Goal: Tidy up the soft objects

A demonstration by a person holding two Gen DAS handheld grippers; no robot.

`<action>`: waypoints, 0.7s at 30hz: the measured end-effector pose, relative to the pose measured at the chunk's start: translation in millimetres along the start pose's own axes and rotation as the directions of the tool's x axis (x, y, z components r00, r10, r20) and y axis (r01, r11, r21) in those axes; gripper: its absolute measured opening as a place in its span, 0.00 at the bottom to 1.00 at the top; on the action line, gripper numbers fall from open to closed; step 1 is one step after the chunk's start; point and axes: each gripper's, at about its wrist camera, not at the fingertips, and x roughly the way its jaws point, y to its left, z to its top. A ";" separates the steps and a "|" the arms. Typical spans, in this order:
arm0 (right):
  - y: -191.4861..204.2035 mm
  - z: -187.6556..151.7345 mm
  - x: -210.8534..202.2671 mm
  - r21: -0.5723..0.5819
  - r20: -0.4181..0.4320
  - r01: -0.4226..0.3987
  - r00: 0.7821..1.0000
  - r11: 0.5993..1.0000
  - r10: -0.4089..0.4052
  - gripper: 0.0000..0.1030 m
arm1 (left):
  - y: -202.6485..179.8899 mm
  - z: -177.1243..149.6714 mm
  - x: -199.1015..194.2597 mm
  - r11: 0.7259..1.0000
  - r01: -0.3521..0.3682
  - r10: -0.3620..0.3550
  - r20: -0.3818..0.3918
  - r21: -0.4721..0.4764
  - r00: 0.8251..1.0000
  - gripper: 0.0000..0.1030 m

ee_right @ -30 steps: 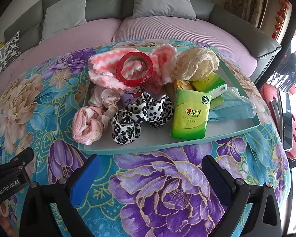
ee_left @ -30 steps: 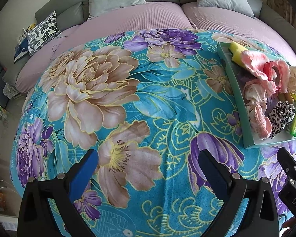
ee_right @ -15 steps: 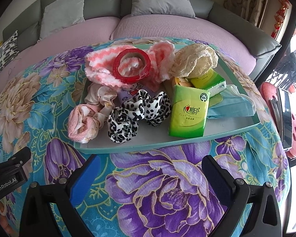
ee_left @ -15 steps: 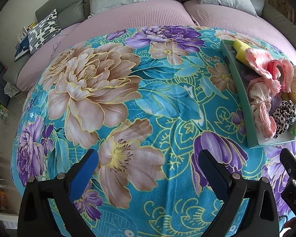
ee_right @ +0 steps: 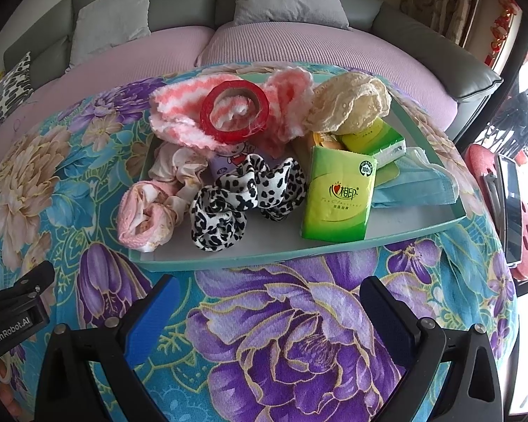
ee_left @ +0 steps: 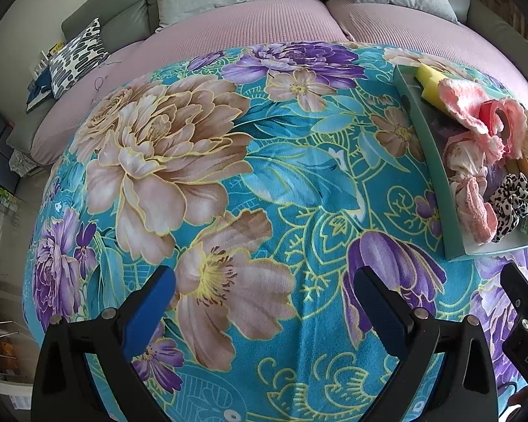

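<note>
A teal tray lies on the floral blanket and holds a leopard-print scrunchie, a pink scrunchie, a pink-white knitted piece, a red tape roll, a cream lace piece, green tissue packs and a blue face mask. My right gripper is open just in front of the tray's near rim, nothing between its fingers. In the left wrist view the tray is at the far right, and my left gripper is open over bare blanket.
The turquoise floral blanket covers a rounded surface. Behind it is a pink-covered sofa with grey cushions and a black-and-white patterned pillow. A red stool stands off the right edge.
Both grippers have shifted slightly; the tray sits a little further right in the left view and slightly lower and nearer in the right view. Jaws stay open.
</note>
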 end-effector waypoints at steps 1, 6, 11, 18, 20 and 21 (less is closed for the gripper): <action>-0.1 0.1 0.4 0.001 -0.001 0.000 1.000 1.000 0.000 1.00 | -0.4 0.1 0.0 1.000 -0.001 0.001 0.000 0.002 1.000 0.98; -0.1 -0.1 1.1 0.001 -0.005 0.000 1.000 1.000 0.000 1.00 | -0.3 0.0 0.3 1.000 -0.004 0.004 -0.001 0.004 1.000 0.98; -1.6 -0.1 3.2 0.007 -0.012 0.002 1.000 1.000 -0.002 1.00 | 0.0 -0.1 1.2 1.000 -0.010 0.010 -0.003 0.008 1.000 0.98; -4.4 0.2 4.6 0.015 -0.019 0.004 1.000 1.000 -0.003 1.00 | 0.2 -0.2 3.2 1.000 -0.015 0.015 -0.011 0.003 1.000 0.98; -4.3 0.3 4.6 0.015 -0.018 0.003 1.000 1.000 -0.003 1.00 | 1.1 0.0 2.3 1.000 -0.017 0.017 -0.005 -0.002 1.000 0.98; -4.2 0.2 4.7 0.014 -0.019 0.003 1.000 1.000 -0.003 1.00 | 1.7 0.1 2.0 1.000 -0.017 0.017 -0.003 -0.005 1.000 0.98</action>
